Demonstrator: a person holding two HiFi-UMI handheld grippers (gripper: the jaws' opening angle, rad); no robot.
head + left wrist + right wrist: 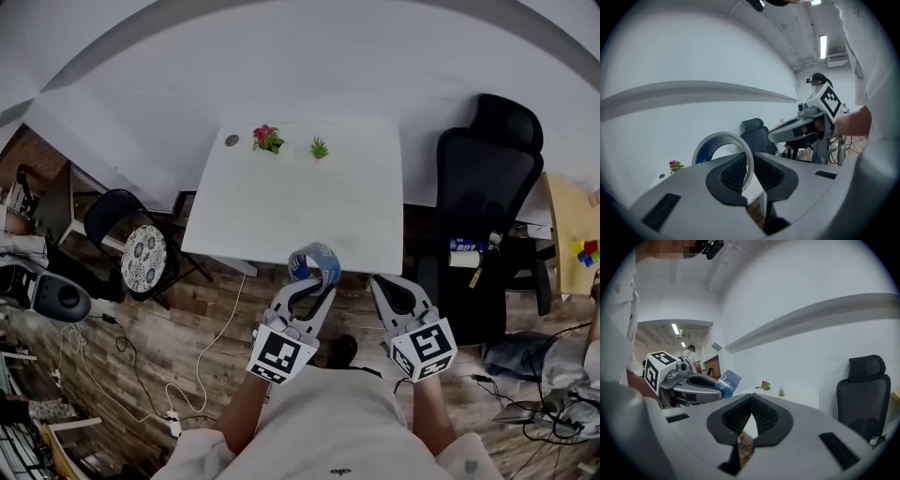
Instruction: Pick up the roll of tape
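**Head view: tape roll gripped and clear of the table**

Finding 1. The pale, blue-cored roll of tape is in the left tool. It hangs in the air just off the near edge of the white square table, above the wooden floor, and touches neither.

Finding 2. The left gripper view shows the left tool set narrow, its ribbed pads pressed on the wall of the roll of tape. The roll stands on edge. One pad appears to sit inside the ring and the other outside.

Finding 3. The right gripper view shows the right tool with its pads together and nothing between them. In the head view it is just beside the left one, level with it and apart from the roll.

Assessment. The grasp is made and the roll is off the table, so the pick-up looks to be at its closing stage.

Next move, as judged. It calls only for a steady hold. The grip is on a thin wall near the pad tips, so any tilt or slackening could let the ring pivot or slip. The right tool has no evident part to play and should keep clear.
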